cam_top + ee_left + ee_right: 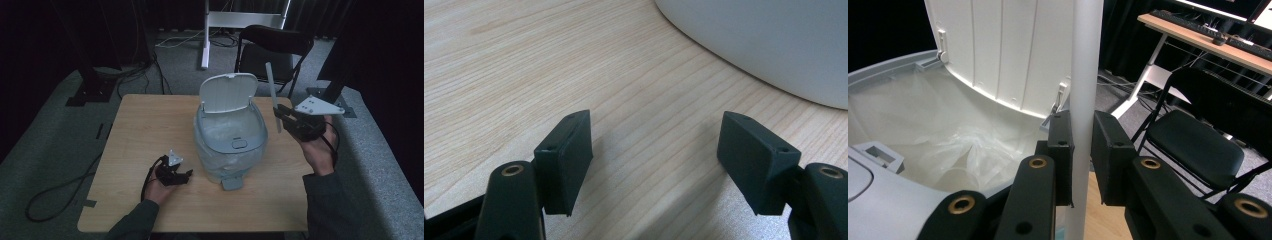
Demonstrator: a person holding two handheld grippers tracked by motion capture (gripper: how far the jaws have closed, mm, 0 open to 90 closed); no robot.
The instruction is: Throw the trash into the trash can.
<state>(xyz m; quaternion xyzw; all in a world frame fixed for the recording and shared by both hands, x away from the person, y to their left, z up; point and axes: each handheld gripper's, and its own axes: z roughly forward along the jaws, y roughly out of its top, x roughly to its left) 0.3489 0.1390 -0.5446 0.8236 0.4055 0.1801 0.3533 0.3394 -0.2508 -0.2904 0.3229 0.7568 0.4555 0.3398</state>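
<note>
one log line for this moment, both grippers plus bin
right gripper: shut on white flat stick, upright beside bin | left gripper: open on table | grey lidded bin: lid up

1. counter point(150, 120): light wood-grain top, rectangular with rounded corners, standing on grey carpet.
2. bin point(227, 150): pale grey, lined with a clear bag, its white lid tipped up at the far side; stands near the counter's middle.
3. left tongs point(186, 175): rest on the counter just left of the bin, pads apart.
</note>
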